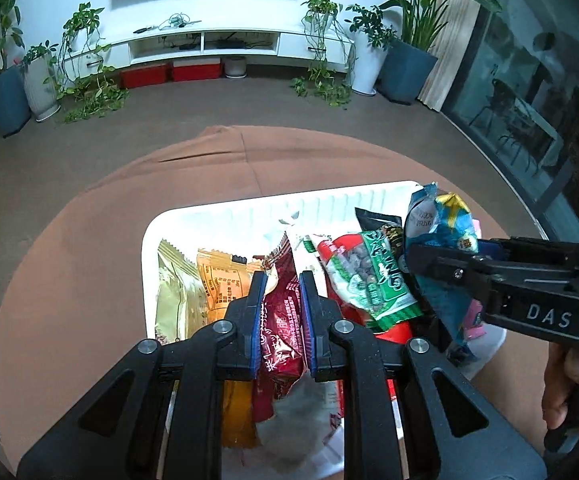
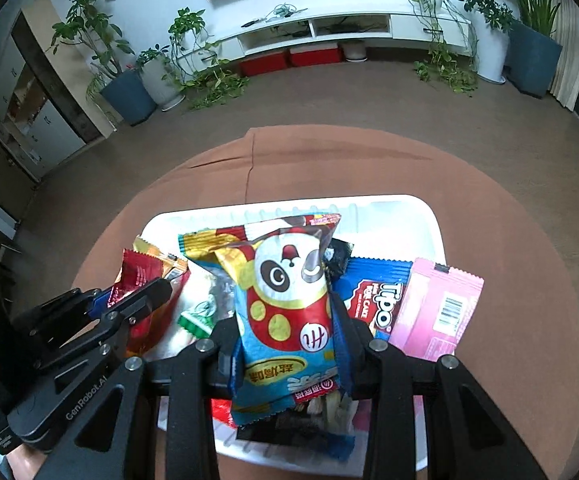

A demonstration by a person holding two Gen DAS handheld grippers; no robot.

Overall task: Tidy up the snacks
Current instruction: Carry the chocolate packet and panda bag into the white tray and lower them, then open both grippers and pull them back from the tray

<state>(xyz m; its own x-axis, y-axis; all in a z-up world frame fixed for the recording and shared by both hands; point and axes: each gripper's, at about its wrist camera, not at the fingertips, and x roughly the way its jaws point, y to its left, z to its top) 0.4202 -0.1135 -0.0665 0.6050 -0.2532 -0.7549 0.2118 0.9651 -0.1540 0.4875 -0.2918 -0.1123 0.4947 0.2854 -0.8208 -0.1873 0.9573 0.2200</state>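
A white tray on the brown-clothed round table holds several snack packets. My left gripper is shut on a dark red packet, held just above the tray's left half, over a gold packet and an orange packet. My right gripper is shut on a blue packet with a cartoon figure, above the tray's middle. The right wrist view shows the left gripper at the left with the red packet. A Tipo packet and a pink packet lie at the tray's right.
A green-and-red peanut packet and a black packet lie mid-tray. The brown cloth shows bare beyond the tray. A hand grips the right tool. Floor, potted plants and a TV stand lie behind.
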